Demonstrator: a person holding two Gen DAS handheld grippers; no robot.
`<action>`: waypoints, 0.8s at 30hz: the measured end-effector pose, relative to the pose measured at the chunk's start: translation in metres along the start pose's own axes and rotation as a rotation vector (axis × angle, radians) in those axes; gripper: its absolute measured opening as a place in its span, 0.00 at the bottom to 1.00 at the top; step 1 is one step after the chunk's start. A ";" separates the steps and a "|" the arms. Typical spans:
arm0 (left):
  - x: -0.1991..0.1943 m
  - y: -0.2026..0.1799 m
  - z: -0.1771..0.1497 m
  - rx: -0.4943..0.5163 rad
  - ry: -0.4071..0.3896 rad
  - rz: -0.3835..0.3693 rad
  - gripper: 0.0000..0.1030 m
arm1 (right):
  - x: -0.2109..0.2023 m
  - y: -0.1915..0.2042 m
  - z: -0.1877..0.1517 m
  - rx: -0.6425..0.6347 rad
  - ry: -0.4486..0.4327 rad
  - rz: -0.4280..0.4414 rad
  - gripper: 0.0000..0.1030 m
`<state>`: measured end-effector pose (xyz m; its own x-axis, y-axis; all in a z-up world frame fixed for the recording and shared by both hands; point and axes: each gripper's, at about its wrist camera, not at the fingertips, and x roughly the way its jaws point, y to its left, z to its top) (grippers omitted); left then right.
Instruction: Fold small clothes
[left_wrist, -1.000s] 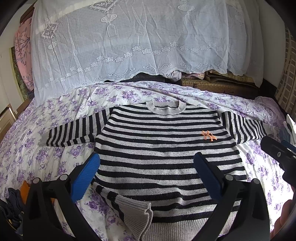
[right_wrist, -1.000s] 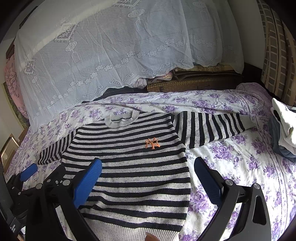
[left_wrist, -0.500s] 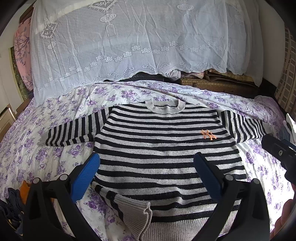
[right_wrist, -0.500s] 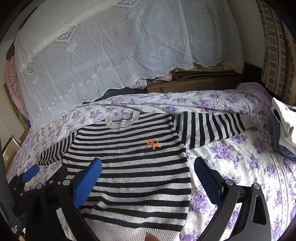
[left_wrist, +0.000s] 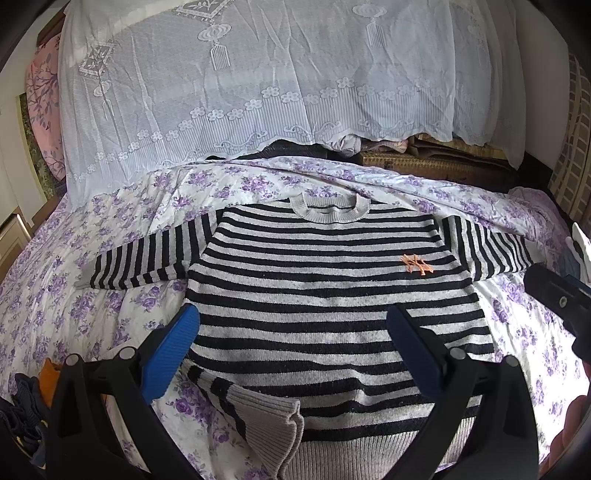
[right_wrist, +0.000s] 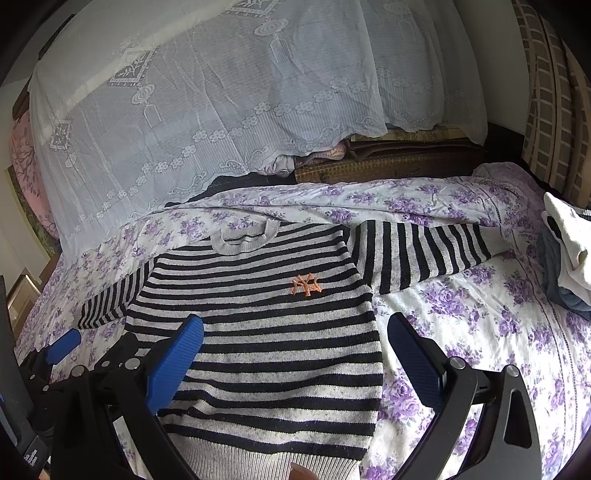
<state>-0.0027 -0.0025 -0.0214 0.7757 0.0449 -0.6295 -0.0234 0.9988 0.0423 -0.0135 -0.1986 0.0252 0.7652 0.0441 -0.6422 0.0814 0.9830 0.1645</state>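
Note:
A black and grey striped sweater with an orange logo lies face up on the floral bed sheet, both sleeves spread out. Its lower left hem corner is folded over. It also shows in the right wrist view. My left gripper is open and empty above the sweater's lower body. My right gripper is open and empty over the sweater's right side. The left gripper shows at the left edge of the right wrist view.
A white lace cover drapes over stacked things behind the bed. A pile of white and blue clothes sits at the right. Dark and orange clothes lie at the lower left. A woven box stands behind the sheet.
Both grippers have drifted slightly; the sweater sits a little lower in the right wrist view. Nothing was grasped or released.

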 end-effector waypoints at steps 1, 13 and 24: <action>0.000 0.000 -0.002 0.001 0.001 0.000 0.96 | 0.000 0.001 0.000 0.000 0.000 0.000 0.97; 0.053 0.025 -0.048 0.042 0.163 0.079 0.96 | 0.023 -0.025 -0.035 0.005 0.049 0.013 0.97; 0.070 0.087 -0.114 -0.002 0.320 0.140 0.96 | 0.067 -0.086 -0.130 0.002 0.236 -0.071 0.97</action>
<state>-0.0221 0.0894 -0.1500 0.5282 0.1841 -0.8289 -0.1169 0.9827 0.1438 -0.0522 -0.2572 -0.1299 0.5873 0.0151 -0.8092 0.1311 0.9848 0.1136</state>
